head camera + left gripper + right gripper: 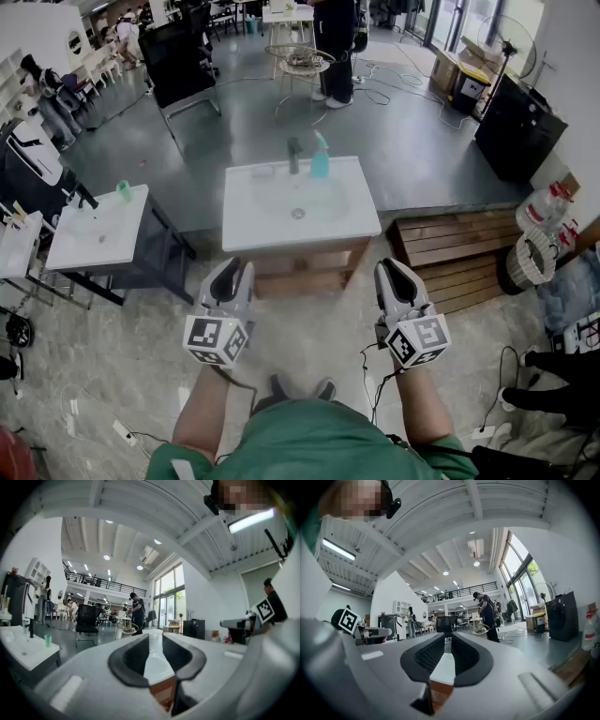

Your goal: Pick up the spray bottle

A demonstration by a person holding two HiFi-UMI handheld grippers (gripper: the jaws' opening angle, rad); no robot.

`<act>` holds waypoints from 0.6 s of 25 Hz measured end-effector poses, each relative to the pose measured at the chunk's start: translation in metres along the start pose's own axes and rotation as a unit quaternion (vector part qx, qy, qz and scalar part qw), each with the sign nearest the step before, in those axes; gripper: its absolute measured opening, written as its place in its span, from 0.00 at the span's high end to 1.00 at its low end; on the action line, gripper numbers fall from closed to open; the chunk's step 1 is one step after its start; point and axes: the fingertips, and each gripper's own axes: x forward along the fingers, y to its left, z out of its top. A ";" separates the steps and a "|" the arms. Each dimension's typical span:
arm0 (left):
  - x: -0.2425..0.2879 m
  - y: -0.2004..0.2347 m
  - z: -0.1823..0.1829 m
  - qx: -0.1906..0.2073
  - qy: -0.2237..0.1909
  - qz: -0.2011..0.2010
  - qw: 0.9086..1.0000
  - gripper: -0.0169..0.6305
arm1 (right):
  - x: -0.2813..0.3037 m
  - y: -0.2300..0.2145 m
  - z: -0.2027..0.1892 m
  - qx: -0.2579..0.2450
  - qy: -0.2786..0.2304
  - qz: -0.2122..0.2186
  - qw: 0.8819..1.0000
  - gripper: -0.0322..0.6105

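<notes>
Nothing of the task is judged to be done. The spray bottle (320, 159) is seen standing upright at the far edge of the counter (248, 225), just beside the faucet (293, 155) on its right, and it is touched by neither tool. The left gripper (234, 267) and the right gripper (391, 267) are held low before the counter's near edge, one towards each near corner and well apart from the bottle. In each gripper view the jaws are shown slightly parted with a narrow gap, and only the white counter top is seen through that gap, so both tongs are taken as released and empty. The whole job is therefore left: the reach across the basin, the closing on the bottle and the lift.

By count, one spray bottle is seen, one faucet beside it, one drain (298, 213) in the basin, and two grippers. A second sink stand (94, 234) is seen to the left, so two sink units are counted in all, and one green cup (124, 191) is carried at its far edge.
</notes>
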 end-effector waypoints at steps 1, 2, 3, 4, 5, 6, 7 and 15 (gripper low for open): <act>0.001 -0.001 0.000 0.000 0.000 -0.001 1.000 0.84 | 0.000 -0.001 0.000 0.002 0.001 -0.001 1.000 0.88; 0.002 -0.002 0.001 0.000 0.000 -0.001 1.000 0.84 | 0.000 -0.002 0.000 0.004 0.001 -0.001 1.000 0.88; 0.003 -0.004 0.001 0.000 -0.001 -0.001 1.000 0.84 | 0.000 -0.003 0.001 0.004 0.001 0.000 1.000 0.88; 0.005 -0.006 0.002 0.001 -0.001 -0.001 1.000 0.84 | -0.001 -0.005 0.002 0.003 0.000 0.001 1.000 0.88; 0.006 -0.009 0.003 0.001 -0.002 -0.001 1.000 0.84 | -0.002 -0.007 0.002 0.002 -0.001 0.003 1.000 0.88; 0.008 -0.012 0.003 0.002 -0.002 -0.001 1.000 0.84 | -0.004 -0.009 0.003 0.003 -0.002 0.004 1.000 0.88; 0.009 -0.016 0.003 0.002 -0.003 0.000 1.000 0.84 | -0.006 -0.012 0.003 0.004 -0.001 0.004 1.000 0.88; 0.012 -0.044 0.003 0.008 -0.015 0.012 1.000 0.82 | -0.014 -0.040 -0.004 0.017 -0.011 0.026 0.999 0.88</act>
